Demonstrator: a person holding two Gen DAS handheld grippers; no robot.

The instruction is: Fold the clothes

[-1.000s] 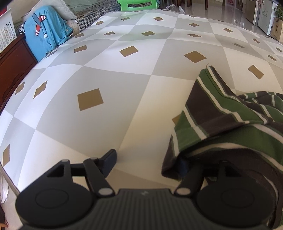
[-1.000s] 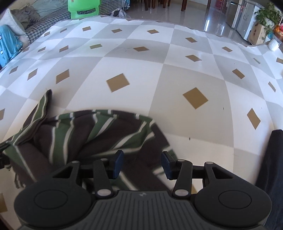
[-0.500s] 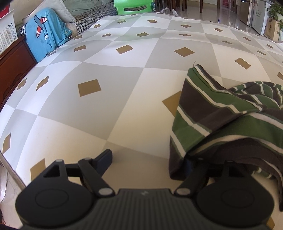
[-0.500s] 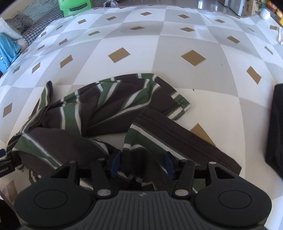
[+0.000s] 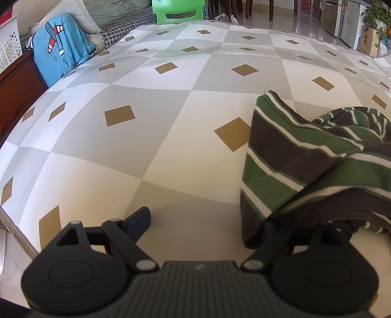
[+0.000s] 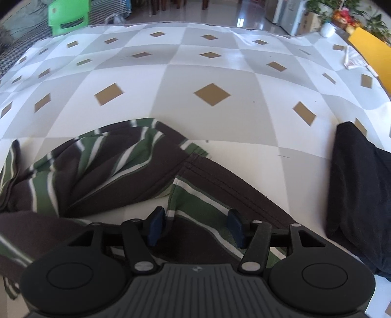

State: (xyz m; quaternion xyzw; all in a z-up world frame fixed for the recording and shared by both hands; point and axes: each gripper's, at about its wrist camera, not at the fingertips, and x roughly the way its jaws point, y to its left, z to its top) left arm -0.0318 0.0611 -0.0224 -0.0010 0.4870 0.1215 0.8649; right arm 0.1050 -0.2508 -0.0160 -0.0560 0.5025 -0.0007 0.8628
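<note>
A green, brown and white striped garment point(image 6: 117, 166) lies crumpled on the checked surface point(image 5: 146, 127). My right gripper point(image 6: 195, 227) hovers low over its near edge. Its jaws are opening, and a striped fold lies between the blue pads point(image 6: 156, 225), which do not press on it. In the left wrist view the same striped garment point(image 5: 305, 156) sits at the right. My left gripper point(image 5: 204, 222) is wide and still opening. One of its fingers point(image 5: 139, 219) stands over bare cloth, and the garment's corner hides the other.
A black garment point(image 6: 361, 190) lies close on the right of the striped one. A blue garment point(image 5: 61, 53) hangs at the far left beside dark wooden furniture point(image 5: 17, 85). A green plastic chair point(image 6: 68, 14) stands beyond the far edge. The surface's left edge point(image 5: 14, 220) runs near my left gripper.
Both grippers' jaws have spread wider. The right gripper has sunk lower and let go of the striped garment, which now lies flat. The left gripper's free finger has swung away from the garment's corner.
</note>
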